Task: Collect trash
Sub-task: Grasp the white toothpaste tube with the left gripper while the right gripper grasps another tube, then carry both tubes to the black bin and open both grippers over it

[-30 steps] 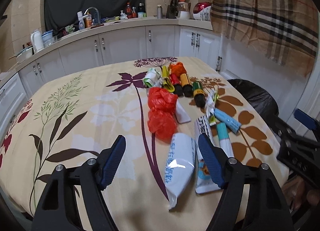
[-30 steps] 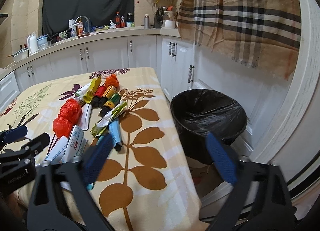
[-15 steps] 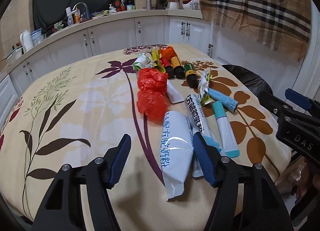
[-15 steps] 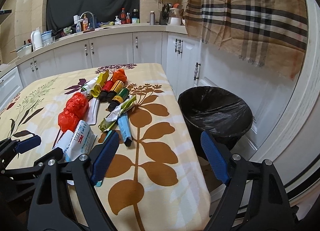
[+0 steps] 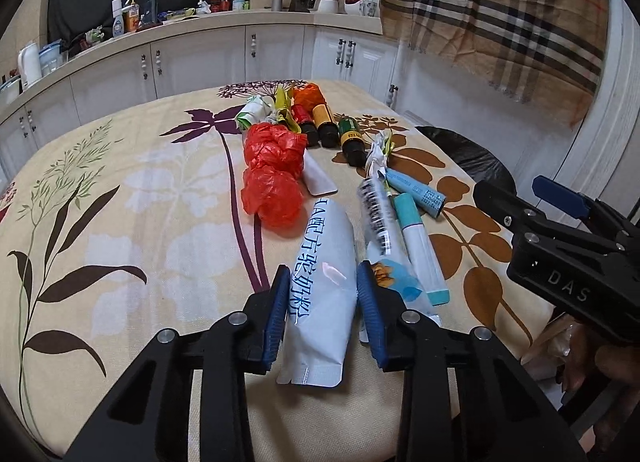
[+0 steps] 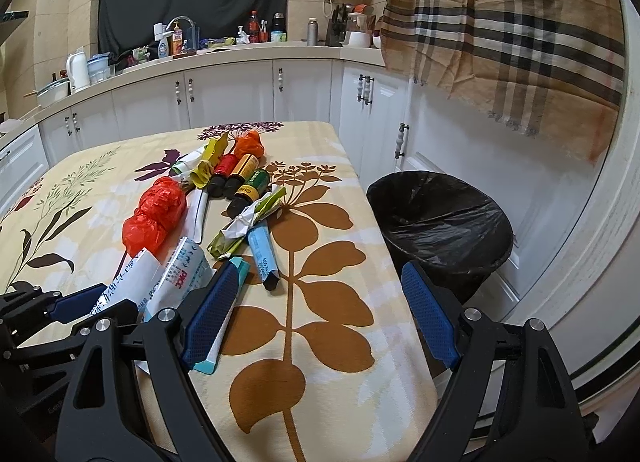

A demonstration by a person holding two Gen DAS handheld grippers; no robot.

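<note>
The left hand-held gripper (image 5: 323, 312) has narrowed over the last second from a wide spread to a close bracket around the white pouch (image 5: 322, 290), its blue pads now against, or all but against, the pouch's two long edges. In that time it also came forward so the pouch sits squarely between the fingers. That suggests the first pickup is nearly secured, with lifting and carrying still to come; whether the grip is firm I cannot tell.

The pouch lies flat on the table (image 5: 120, 222), its long axis running from 6 o'clock towards 12 in the left wrist view, sealed flat end nearest the camera, far end beside the red plastic bag (image 5: 274, 178) at about 11 o'clock.

The right hand-held gripper (image 6: 320, 314) is spread wide and empty over the table's near edge. The black-lined bin (image 6: 440, 222) stands on the floor at its 1 o'clock, just off the table's right side.
</note>
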